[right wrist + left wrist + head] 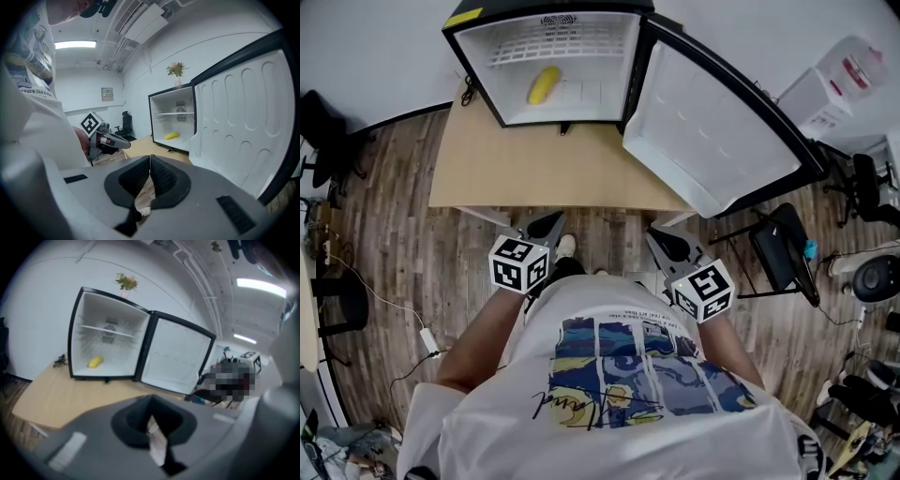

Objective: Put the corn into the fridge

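Observation:
The yellow corn [544, 84] lies on the floor of the open mini fridge [553, 112], towards its left side; it shows as well as the corn [95, 362] in the left gripper view and the corn [171, 135] in the right gripper view. The fridge door [712, 141] hangs wide open to the right. My left gripper [546, 226] is drawn back near my body, shut and empty. My right gripper [667, 246] is also shut with nothing in it, just short of the table's near edge. Both are well apart from the fridge.
The fridge stands on a light wooden table [487, 164] over a wood-plank floor. A black chair [783, 253] sits below the open door at right. Cables and a power strip [427, 337] lie on the floor at left. A white cabinet [834, 89] stands far right.

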Demonstrator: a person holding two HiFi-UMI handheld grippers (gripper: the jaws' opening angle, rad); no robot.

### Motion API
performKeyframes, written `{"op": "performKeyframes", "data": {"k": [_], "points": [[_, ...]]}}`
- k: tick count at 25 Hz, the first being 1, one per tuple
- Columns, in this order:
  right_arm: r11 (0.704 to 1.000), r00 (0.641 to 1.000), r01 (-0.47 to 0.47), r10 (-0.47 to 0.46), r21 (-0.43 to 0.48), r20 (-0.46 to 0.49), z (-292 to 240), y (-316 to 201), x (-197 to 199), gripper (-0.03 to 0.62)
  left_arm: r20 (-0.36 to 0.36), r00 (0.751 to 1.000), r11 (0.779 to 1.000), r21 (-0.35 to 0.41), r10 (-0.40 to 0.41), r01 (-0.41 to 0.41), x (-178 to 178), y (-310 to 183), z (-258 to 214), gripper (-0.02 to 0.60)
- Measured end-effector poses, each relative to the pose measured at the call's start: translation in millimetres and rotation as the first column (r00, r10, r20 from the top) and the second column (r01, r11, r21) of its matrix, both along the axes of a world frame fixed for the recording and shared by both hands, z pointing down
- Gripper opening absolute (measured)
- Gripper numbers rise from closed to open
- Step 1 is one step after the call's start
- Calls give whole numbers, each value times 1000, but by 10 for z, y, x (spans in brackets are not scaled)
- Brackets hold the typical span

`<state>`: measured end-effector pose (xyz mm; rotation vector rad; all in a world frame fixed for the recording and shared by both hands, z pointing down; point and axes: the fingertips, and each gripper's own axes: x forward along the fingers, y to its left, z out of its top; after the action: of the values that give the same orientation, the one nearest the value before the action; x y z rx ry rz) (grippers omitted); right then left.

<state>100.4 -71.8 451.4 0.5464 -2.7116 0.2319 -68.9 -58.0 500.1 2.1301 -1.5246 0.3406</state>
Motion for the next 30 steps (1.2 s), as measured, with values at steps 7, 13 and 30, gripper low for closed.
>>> {"op": "performKeyframes", "data": {"k": [7,13,30], "points": [[1000,1000,27,-27,11,-7,0,27,-38,12,45,999,1000,12,11,-12,53,40,-10,9],[999,999,36,-36,7,-18,40,89,-51,12,44,999,1000,-12,20,-19,86,56,88,9],[1000,999,28,-28,-11,-28,149,9,-132,11,51,998,999,-40,37,-35,38,-67,243,9]]}}
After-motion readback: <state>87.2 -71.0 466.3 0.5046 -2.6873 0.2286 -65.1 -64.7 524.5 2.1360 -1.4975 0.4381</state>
